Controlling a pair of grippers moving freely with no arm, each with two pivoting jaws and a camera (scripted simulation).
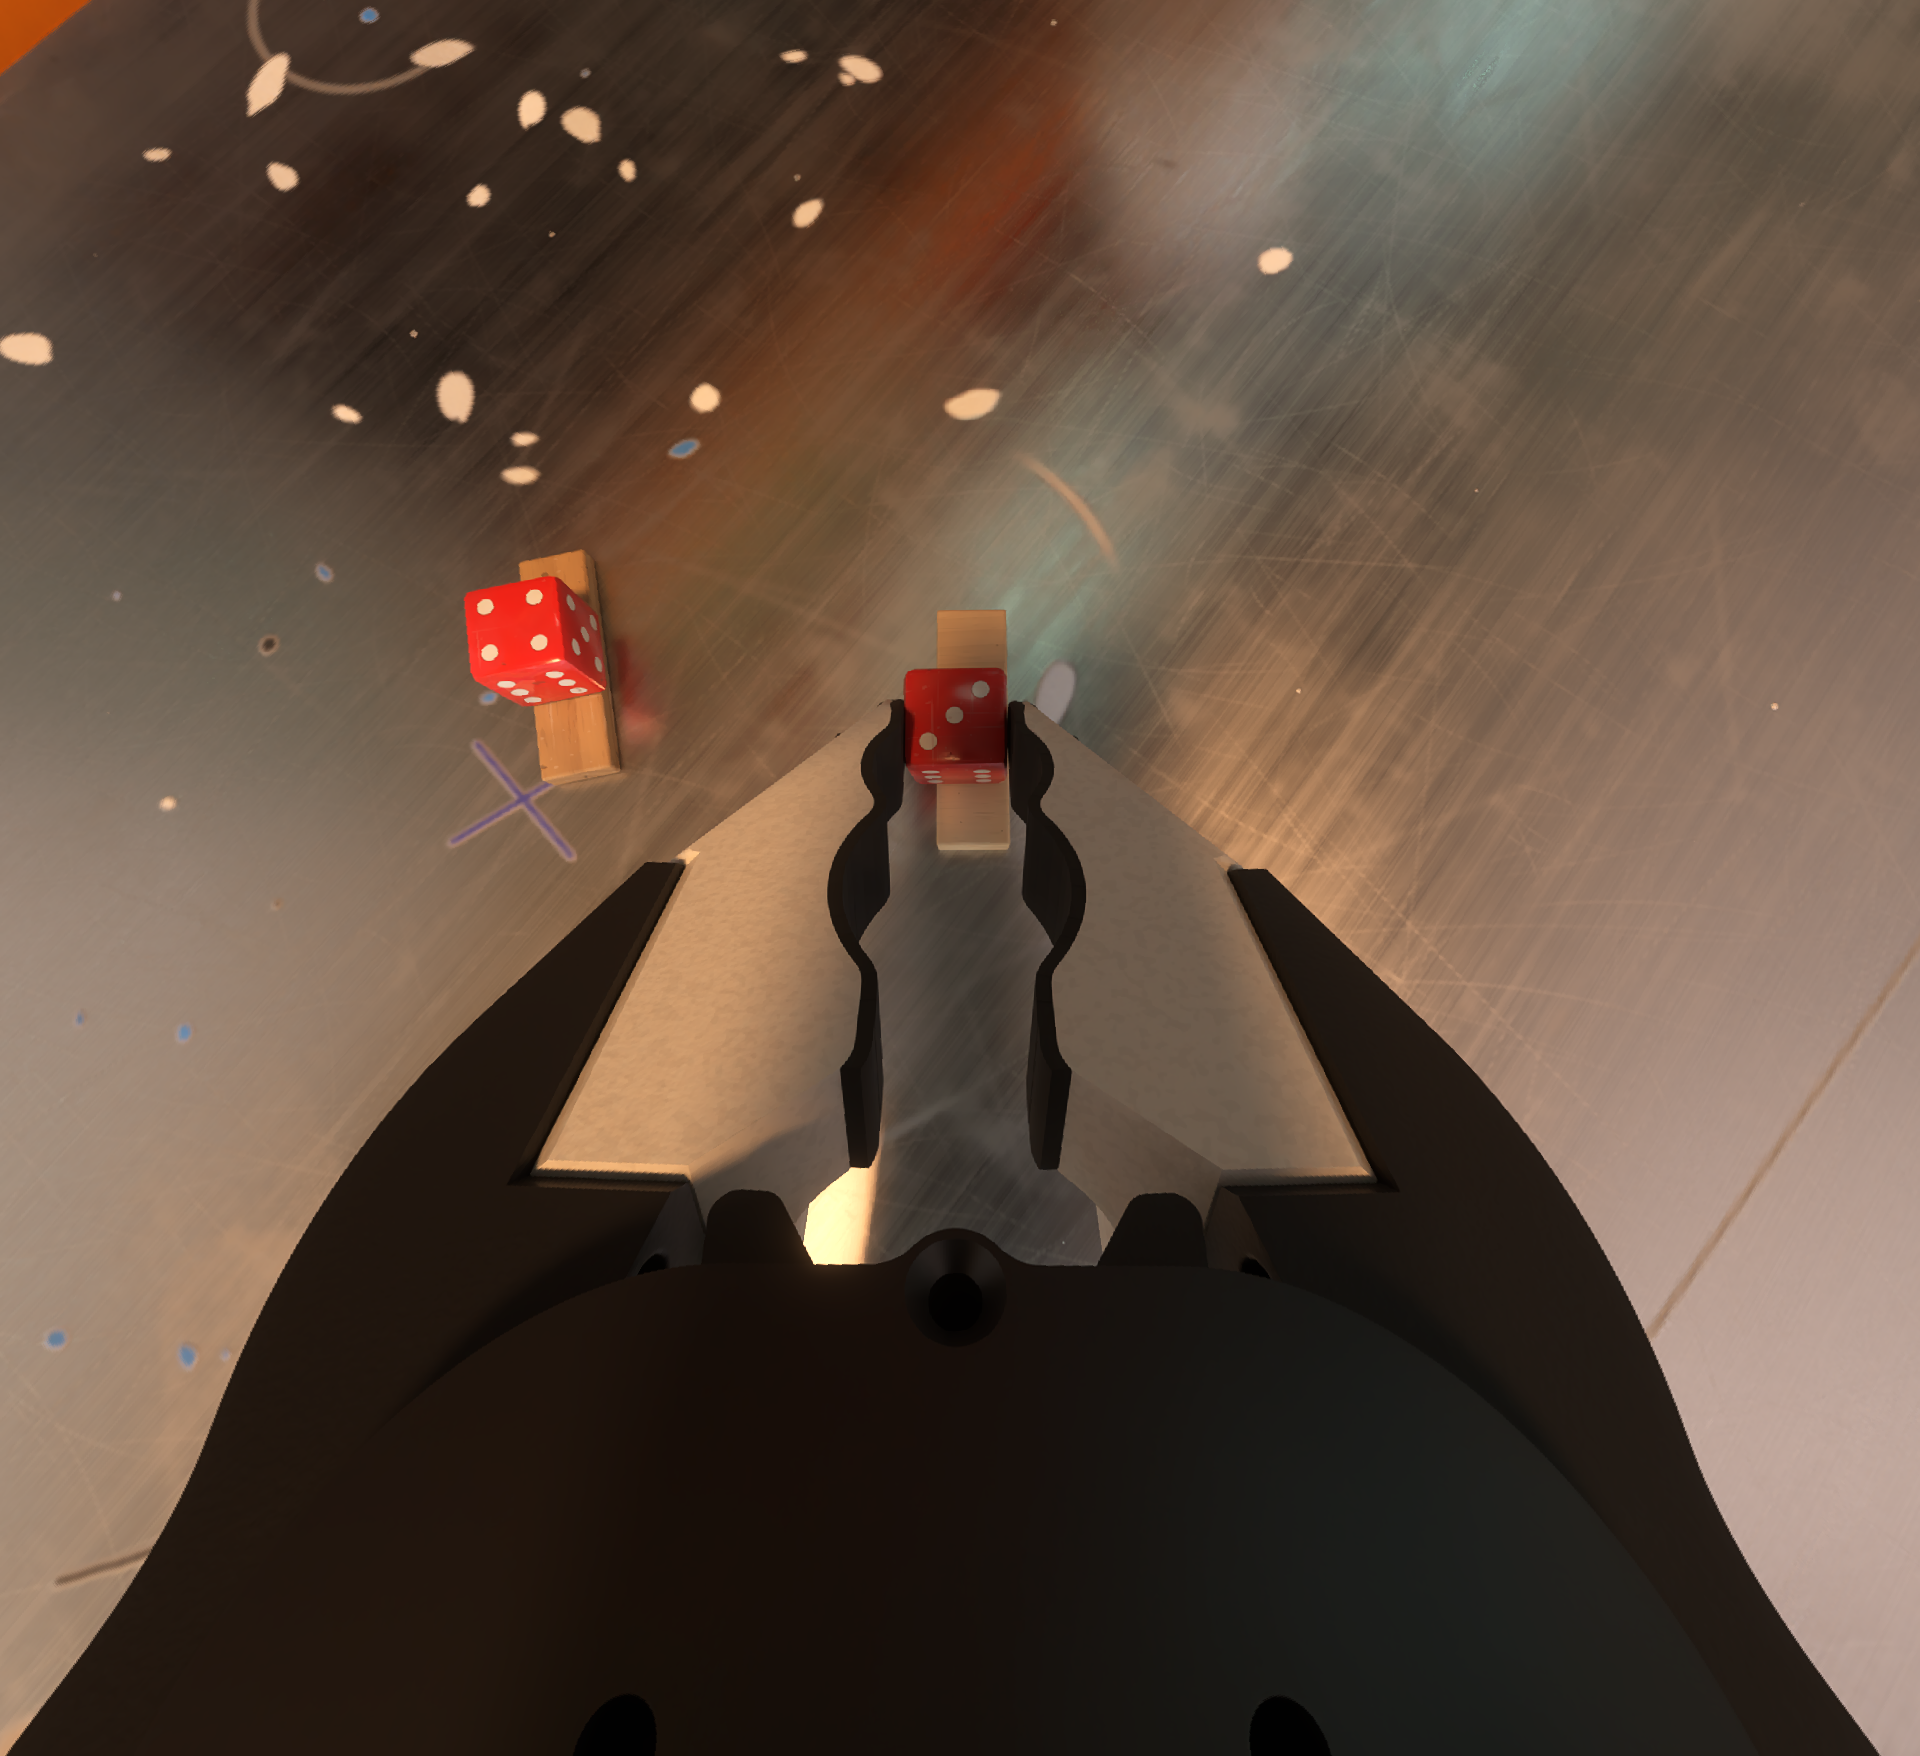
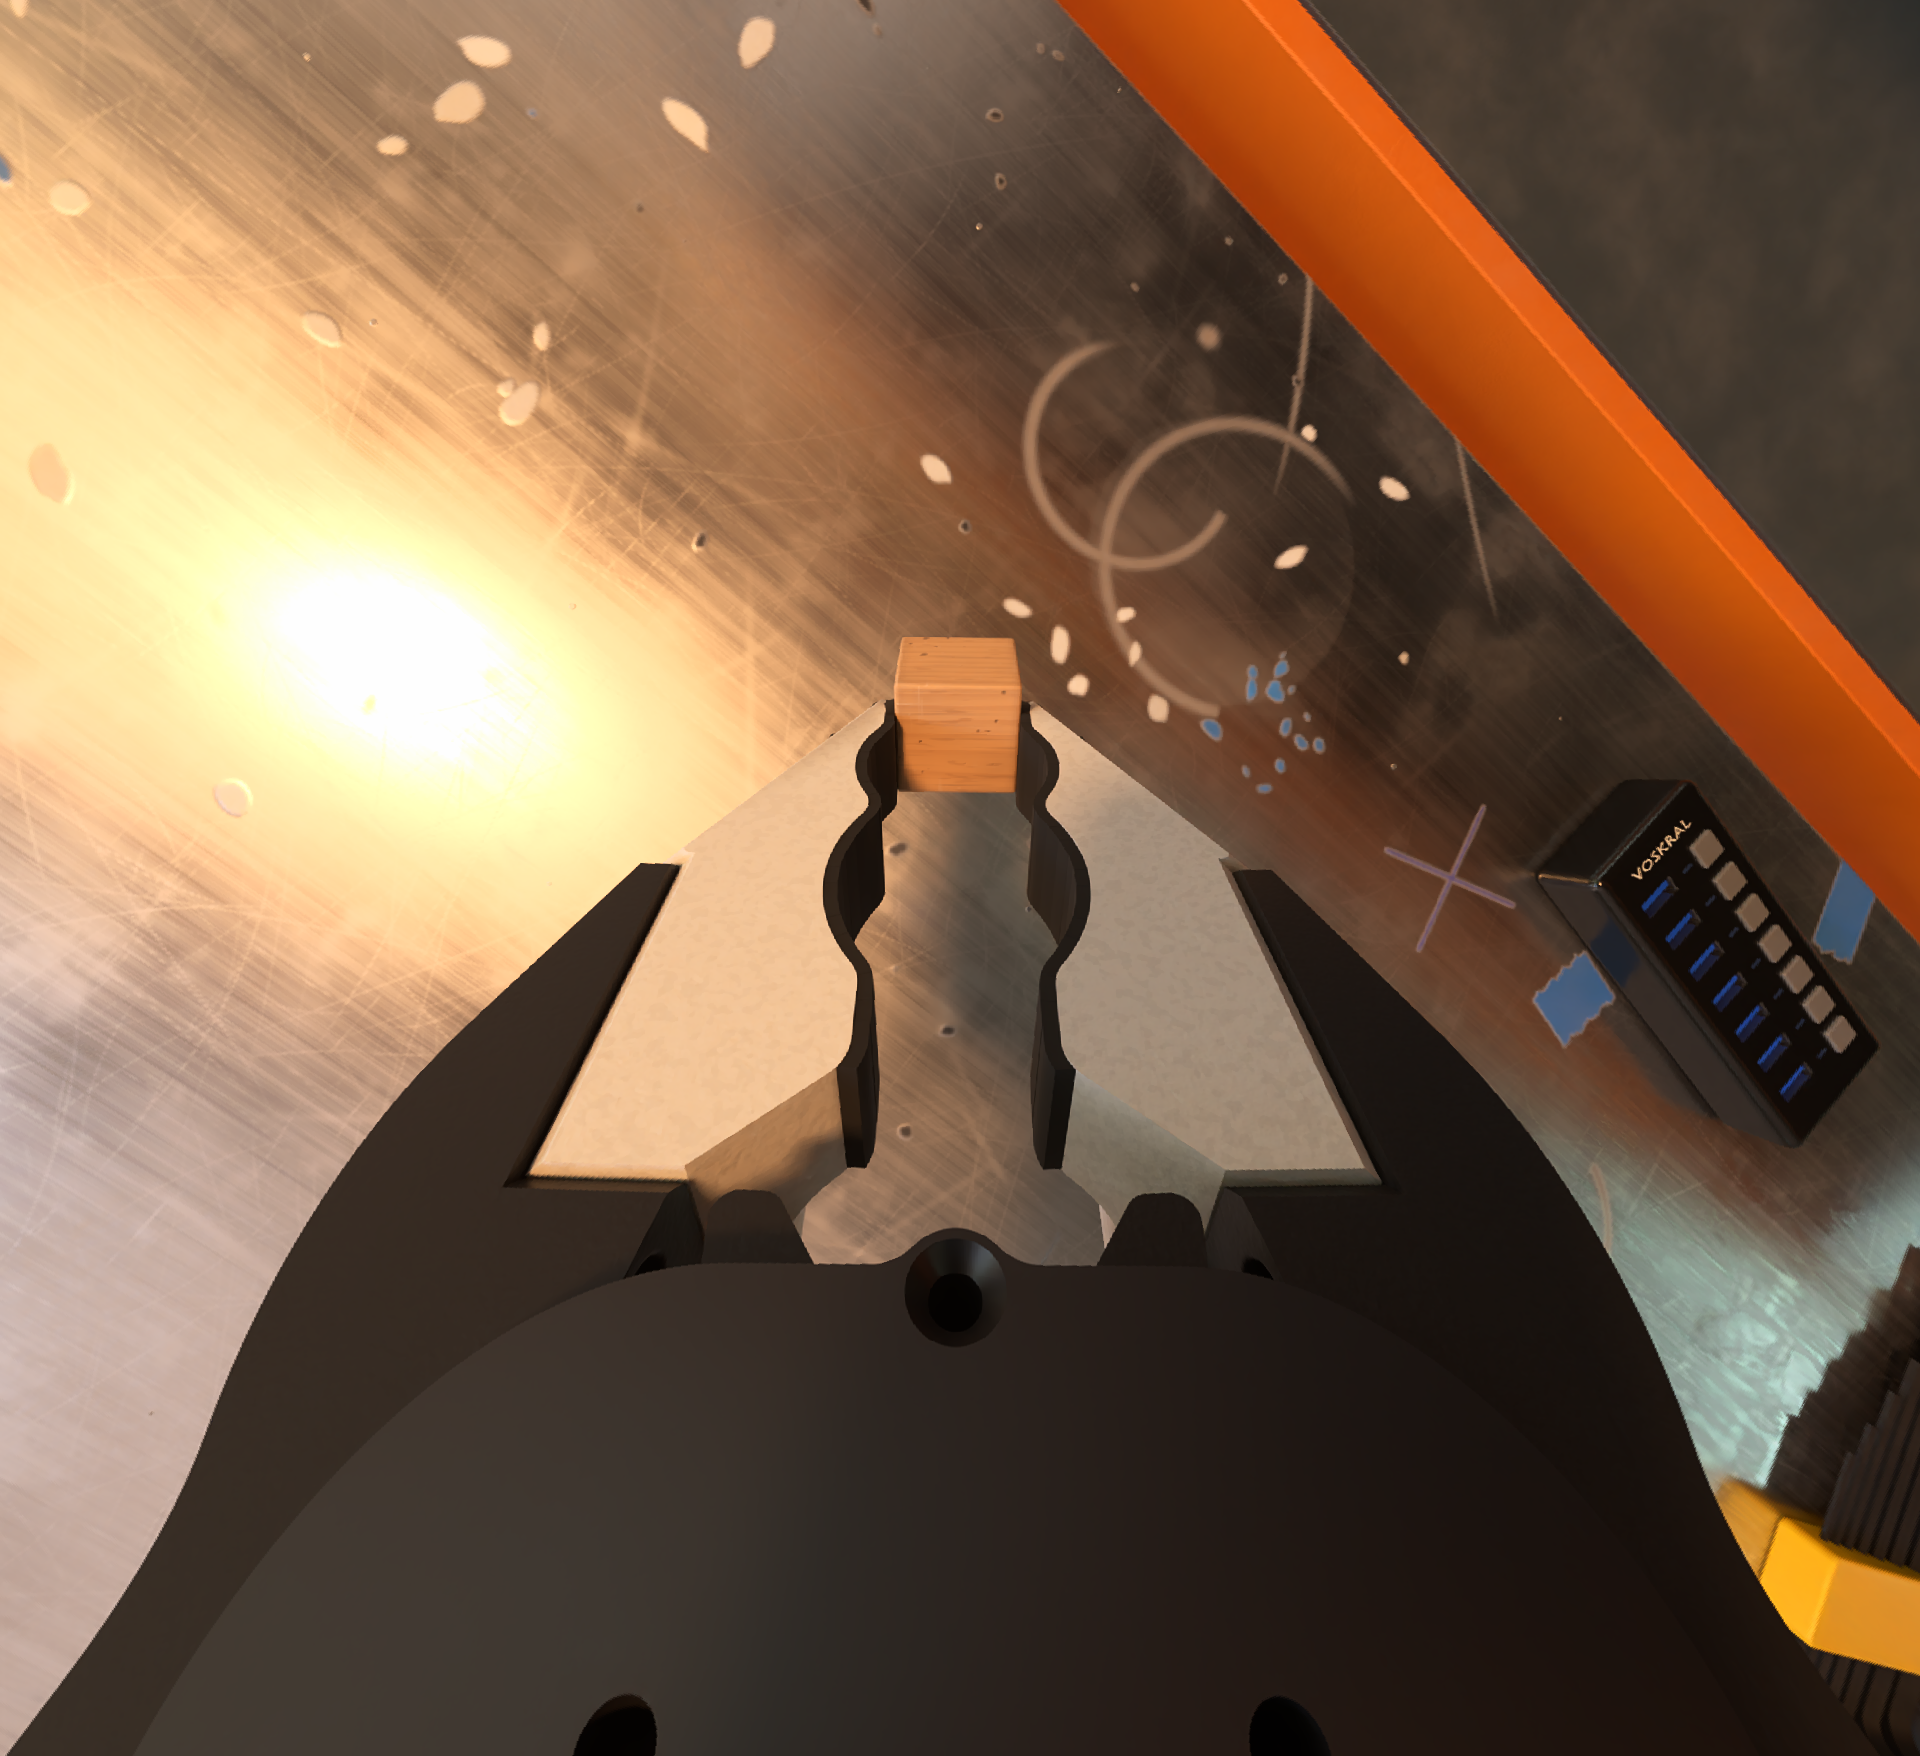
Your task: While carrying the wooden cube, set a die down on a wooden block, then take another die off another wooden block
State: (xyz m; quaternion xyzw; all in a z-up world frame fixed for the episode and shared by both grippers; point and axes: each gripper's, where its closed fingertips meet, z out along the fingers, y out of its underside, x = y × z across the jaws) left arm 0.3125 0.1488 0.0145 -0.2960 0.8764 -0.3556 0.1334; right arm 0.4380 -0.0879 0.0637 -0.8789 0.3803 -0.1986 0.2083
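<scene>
The left gripper pinches a red die directly over a wooden block, whose long axis runs up-frame. The second die (on its own block) lies left of centre. The right gripper grips the wooden cube.

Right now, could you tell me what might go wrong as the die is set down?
1. The left gripper holds a die over a narrow wooden block; released off-centre, it may tip off.
2. The second die overhangs its block nearby; a swing could knock it.
3. The right gripper could let the wooden cube slip.
</scene>
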